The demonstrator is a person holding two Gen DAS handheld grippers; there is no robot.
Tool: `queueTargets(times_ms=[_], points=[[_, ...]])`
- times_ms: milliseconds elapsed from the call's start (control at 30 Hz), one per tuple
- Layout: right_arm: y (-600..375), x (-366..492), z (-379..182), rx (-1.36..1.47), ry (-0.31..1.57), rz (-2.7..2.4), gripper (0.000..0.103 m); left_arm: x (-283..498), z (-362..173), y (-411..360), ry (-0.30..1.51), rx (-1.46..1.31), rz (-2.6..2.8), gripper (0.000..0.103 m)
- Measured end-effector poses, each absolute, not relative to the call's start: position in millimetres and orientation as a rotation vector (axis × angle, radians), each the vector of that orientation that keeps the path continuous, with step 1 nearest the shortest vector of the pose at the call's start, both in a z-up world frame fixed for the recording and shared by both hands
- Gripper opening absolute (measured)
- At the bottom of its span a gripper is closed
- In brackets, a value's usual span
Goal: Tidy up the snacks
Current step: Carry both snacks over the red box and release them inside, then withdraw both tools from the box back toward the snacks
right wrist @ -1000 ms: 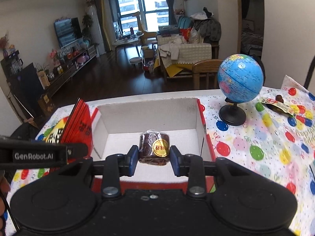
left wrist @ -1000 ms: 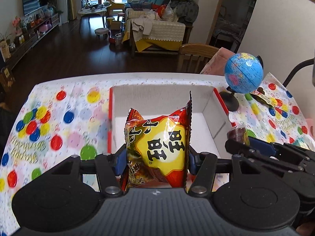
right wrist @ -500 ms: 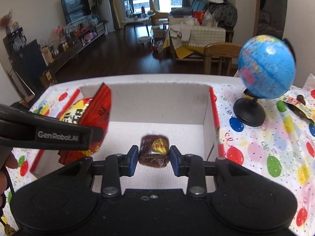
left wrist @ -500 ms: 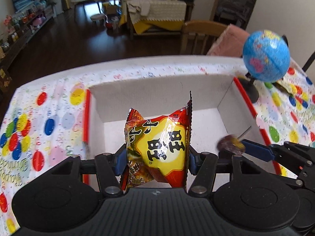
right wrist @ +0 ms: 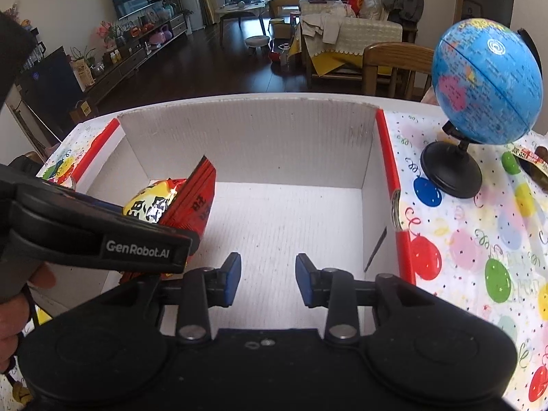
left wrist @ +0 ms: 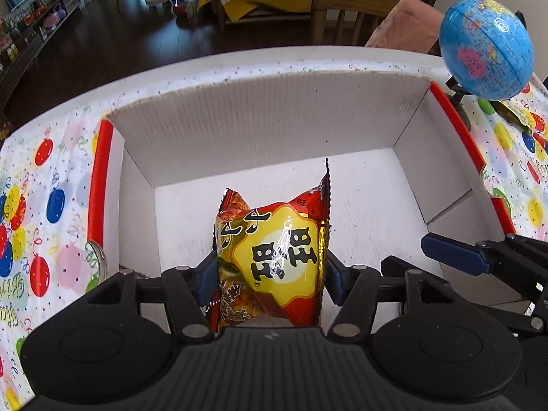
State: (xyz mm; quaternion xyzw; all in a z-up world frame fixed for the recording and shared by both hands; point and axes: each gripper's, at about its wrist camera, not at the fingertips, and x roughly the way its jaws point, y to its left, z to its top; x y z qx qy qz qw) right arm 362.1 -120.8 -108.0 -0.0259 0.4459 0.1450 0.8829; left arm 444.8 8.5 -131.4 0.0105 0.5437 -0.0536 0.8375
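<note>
Left gripper (left wrist: 270,274) clamping red-yellow snack bag (left wrist: 274,260) with Chinese characters over white box (left wrist: 267,130), "GenRobot.AI" on its side, right gripper (right wrist: 268,279) parted, holding nothing.

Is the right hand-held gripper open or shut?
Open. The right hand-held gripper has its blue fingers apart with nothing between them, over the white box.

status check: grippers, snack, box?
Left gripper shut on snack bag, held over box. Right gripper open, nothing between its fingers. Globe beside box, not in the way.
</note>
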Motion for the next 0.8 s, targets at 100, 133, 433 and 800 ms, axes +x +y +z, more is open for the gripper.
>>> queueTargets(times_ms=[100,133,433,800], points=[[-125.0,360.1,-106.5,-0.048,0.933,0.306,0.036,444.2,-132.7,10.4,1.173,0.006,-0.115,0.063],[-125.3,358.1,-105.0,-0.049,0.932,0.306,0.037,442.7,-132.0,11.8,1.171,0.005,-0.115,0.064],[-129.7,339.4,-89.2,-0.04,0.908,0.286,0.053,422.0,-110.6,21.2,1.122,-0.03,-0.118,0.067],[-131.3,304.3,-54.8,-0.031,0.833,0.263,0.063,375.6,-64.4,28.4,1.032,-0.035,-0.139,0.067]])
